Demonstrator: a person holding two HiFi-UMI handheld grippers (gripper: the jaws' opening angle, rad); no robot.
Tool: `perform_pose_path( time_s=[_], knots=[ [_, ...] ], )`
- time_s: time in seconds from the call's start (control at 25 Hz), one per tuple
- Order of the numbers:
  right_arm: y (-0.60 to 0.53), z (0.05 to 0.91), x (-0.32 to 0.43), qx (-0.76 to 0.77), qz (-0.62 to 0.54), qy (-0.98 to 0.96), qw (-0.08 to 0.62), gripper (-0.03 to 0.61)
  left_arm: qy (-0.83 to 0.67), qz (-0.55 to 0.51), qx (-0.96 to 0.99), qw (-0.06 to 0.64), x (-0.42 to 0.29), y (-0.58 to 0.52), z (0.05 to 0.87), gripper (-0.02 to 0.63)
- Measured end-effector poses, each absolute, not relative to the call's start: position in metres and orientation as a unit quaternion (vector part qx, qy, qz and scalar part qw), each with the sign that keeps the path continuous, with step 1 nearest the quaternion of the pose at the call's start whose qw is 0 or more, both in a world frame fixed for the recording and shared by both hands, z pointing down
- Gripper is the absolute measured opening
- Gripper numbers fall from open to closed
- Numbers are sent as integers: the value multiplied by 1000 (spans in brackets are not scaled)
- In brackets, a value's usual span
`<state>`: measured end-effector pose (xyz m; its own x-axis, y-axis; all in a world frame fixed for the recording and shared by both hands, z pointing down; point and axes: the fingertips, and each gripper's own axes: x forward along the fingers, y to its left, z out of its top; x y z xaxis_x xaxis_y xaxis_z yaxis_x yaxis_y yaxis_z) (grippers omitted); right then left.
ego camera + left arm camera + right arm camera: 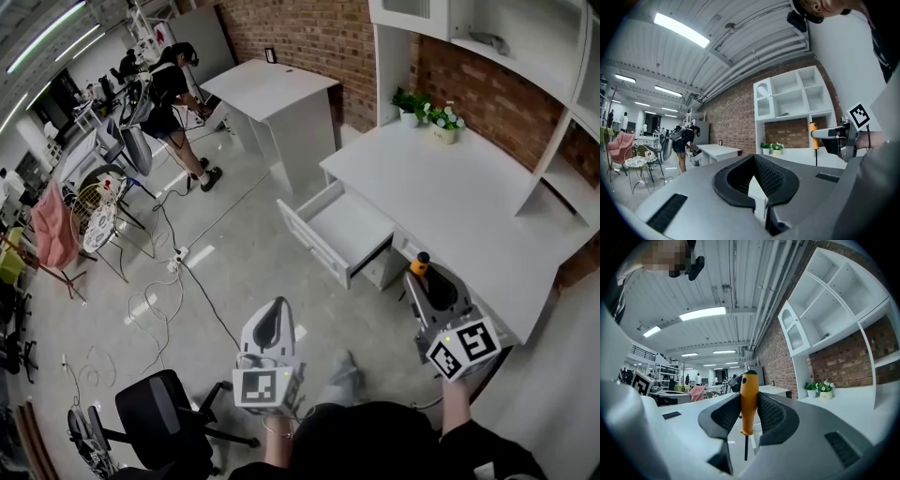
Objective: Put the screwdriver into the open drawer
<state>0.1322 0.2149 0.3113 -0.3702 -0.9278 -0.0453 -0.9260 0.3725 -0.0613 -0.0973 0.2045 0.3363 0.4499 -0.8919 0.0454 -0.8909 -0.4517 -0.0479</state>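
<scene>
An orange-handled screwdriver stands upright between the pads of my right gripper, handle up and thin dark shaft pointing down. From the head view, the right gripper hovers by the white desk's front edge, just right of the open drawer, and the orange handle pokes up at its tip. The drawer is pulled out and looks bare inside. My left gripper hangs over the floor in front of the drawer, jaws together and nothing in them. The left gripper view also catches the screwdriver off to the right.
The white desk carries two small potted plants at its back, under white wall shelves. A black office chair stands at lower left. Cables trail across the floor. A person works near a second white table.
</scene>
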Motion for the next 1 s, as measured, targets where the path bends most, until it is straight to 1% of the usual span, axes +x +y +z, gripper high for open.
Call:
perform_pose_path(
  time_s=[0.28,0.56,0.76,1.0],
  knots=[
    [139,306,133,-563,-13,826,32,110,512,-28,-859,9,-90,124,330,9],
    [75,307,131,-566,-16,824,28,110,507,-40,-861,-8,-88,51,335,9],
    [46,313,127,-569,-21,822,24,110,491,-23,-871,-13,-86,22,339,8],
    [23,332,123,-564,-38,825,14,110,482,-38,-875,-30,-82,3,360,8]
  ],
)
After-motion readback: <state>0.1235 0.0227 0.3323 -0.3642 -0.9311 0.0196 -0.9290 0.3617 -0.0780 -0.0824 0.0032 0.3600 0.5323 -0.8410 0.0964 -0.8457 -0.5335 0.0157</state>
